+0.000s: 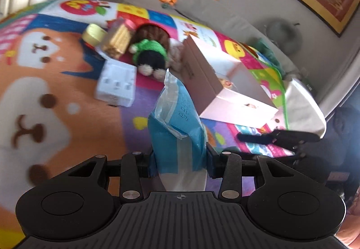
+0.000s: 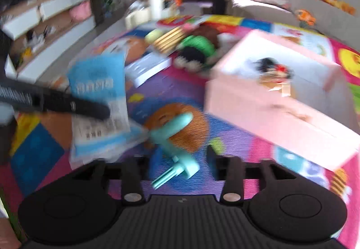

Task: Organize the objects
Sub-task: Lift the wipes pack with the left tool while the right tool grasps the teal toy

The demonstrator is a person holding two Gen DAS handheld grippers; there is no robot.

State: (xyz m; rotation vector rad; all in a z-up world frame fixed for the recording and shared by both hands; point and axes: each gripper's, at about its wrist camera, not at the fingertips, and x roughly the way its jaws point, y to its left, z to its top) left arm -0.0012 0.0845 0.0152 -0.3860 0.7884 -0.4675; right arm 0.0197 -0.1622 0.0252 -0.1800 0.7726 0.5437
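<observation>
Left gripper [image 1: 180, 163] clamps blue packet [image 1: 177, 127] | right-wrist view blurred

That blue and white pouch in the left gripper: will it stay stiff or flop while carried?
Probably floppy: the blue and white pouch looks like thin, creased film and leans above the left gripper. Likely light, since it appears fairly flat. The glossy film may slip, so keep the grip firm.

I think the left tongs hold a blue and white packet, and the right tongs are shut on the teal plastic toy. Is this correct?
One part is wrong. In the right wrist view the right tongs stand open; the teal plastic toy lies between them on the play mat, not gripped. The left wrist view confirms that the left tongs hold the blue and white packet.
</observation>
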